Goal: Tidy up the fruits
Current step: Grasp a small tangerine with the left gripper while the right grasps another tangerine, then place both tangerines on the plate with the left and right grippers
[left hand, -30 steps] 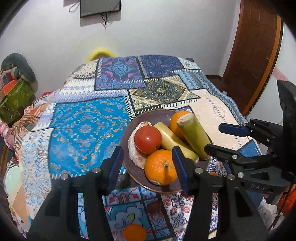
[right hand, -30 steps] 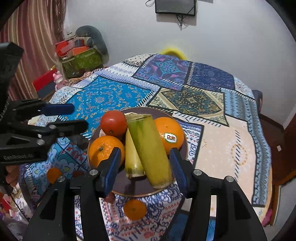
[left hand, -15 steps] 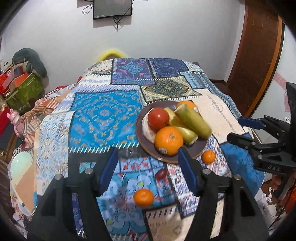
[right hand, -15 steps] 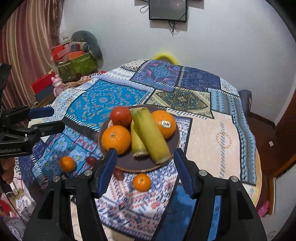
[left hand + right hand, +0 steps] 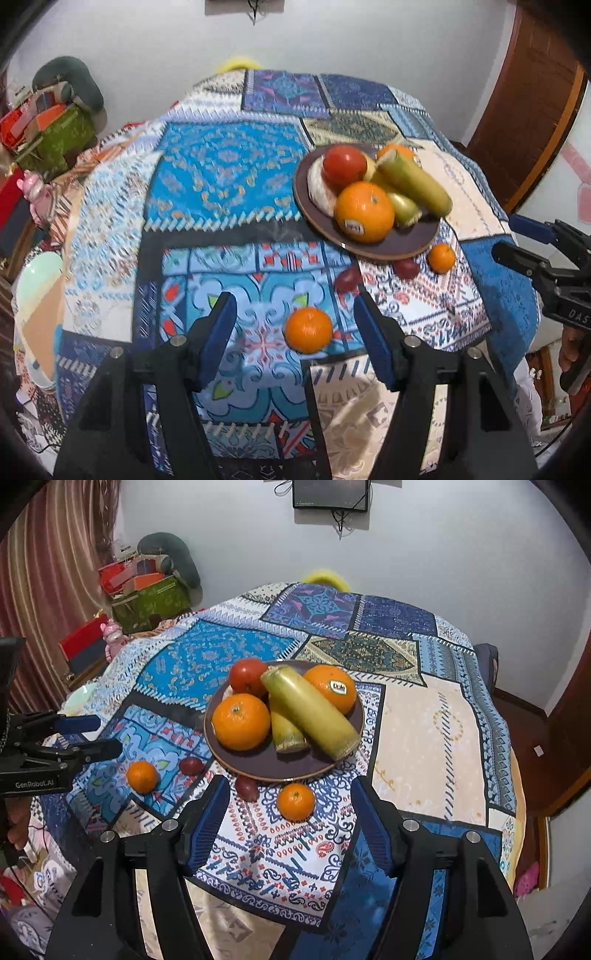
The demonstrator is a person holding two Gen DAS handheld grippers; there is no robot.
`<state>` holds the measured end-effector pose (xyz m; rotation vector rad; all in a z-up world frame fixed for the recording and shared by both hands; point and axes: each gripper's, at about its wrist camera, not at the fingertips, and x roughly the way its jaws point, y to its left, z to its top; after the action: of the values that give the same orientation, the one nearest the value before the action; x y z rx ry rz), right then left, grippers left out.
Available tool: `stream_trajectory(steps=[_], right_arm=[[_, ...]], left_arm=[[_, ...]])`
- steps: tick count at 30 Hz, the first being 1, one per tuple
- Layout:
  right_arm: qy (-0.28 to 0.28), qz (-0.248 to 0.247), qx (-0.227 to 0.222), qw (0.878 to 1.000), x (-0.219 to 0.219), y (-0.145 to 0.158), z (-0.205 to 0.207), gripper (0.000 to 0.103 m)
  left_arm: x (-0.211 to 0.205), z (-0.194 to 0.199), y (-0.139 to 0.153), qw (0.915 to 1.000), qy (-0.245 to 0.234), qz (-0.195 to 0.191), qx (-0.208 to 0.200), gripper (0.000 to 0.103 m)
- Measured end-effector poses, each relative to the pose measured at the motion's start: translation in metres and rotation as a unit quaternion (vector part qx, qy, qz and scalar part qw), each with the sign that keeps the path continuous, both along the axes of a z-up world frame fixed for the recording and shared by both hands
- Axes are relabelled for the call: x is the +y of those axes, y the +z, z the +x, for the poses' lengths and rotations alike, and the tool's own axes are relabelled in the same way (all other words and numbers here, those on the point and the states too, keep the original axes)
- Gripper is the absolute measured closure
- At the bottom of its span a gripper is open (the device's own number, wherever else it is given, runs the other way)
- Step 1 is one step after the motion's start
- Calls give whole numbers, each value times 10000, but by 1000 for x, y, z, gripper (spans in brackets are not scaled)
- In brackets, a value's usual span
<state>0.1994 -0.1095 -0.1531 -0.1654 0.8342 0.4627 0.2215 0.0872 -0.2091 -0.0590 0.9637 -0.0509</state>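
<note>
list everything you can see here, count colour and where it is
plate: 1, dark brown, on the tablecloth
big oranges: 2, orange, on the plate
tomato: 1, red, plate's far side
sugarcane pieces: 2, yellow-green, across the plate
small oranges: 2, orange, on the cloth near the plate
dark red fruits: 2, by the plate's near rim
tablecloth: 1, blue patchwork
left hand-held gripper: black, blue pads, empty
right hand-held gripper: same, opening, empty

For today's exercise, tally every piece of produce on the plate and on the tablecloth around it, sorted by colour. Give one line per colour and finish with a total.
Orange: 4, two large oranges on the plate, two small ones on the cloth
Red: 1, a tomato
Yellow-green: 2, cut stalks
Dark red: 2, small fruits on the cloth
Pale: 1, a peeled fruit
Total: 10
</note>
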Motion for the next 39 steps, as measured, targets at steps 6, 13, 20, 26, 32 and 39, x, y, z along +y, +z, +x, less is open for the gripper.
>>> stream_trajectory(steps=[6, 13, 20, 26, 32, 39], right_arm=[[-8, 77, 207, 9998, -4, -15, 3, 39], [26, 32, 388, 9992, -6, -34, 11, 40], [87, 7, 574, 9983, -4, -49, 23, 48], [142, 9, 751, 9971, 2, -61, 33, 55], [239, -82, 877, 9958, 10, -71, 41, 65], [222, -54, 882, 9958, 12, -76, 46, 68]], left_arm=[[-5, 3, -23, 9997, -73, -20, 236, 41], [-13, 9, -42, 9989, -172, -7, 442, 49], [-10, 11, -52, 9985, -164, -59, 528, 65], [-11, 7, -52, 9987, -178, -50, 470, 66], [-7, 6, -48, 9988, -145, -132, 438, 66], [-4, 8, -43, 9991, -132, -142, 388, 66]])
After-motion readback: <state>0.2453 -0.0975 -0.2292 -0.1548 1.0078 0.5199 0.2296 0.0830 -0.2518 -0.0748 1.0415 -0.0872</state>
